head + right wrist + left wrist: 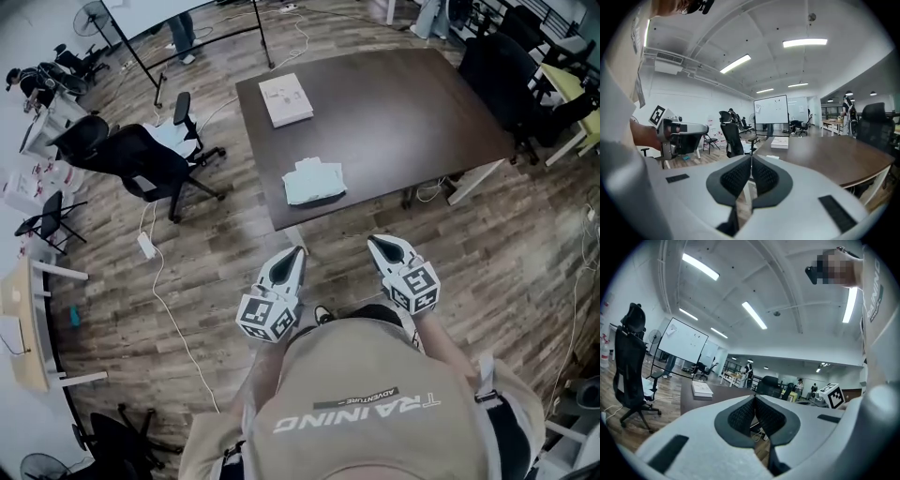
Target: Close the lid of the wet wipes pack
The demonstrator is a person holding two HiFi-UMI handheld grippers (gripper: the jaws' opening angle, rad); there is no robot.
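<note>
The wet wipes pack [314,181], pale and flat, lies near the front edge of the dark brown table [394,103]; at this distance I cannot tell how its lid stands. My left gripper [298,251] is held close to my chest, short of the table, jaws shut and empty. My right gripper [374,241] hangs level with it, also shut with nothing in it. In the left gripper view the left gripper [754,397] points toward the table; in the right gripper view the right gripper [751,157] does the same, and the wipes pack [772,157] shows as a thin pale sliver.
A white booklet [285,98] lies at the table's far left corner. A black office chair [150,159] stands left of the table on the wood floor, another [502,66] at the right. Cables [164,300] trail across the floor.
</note>
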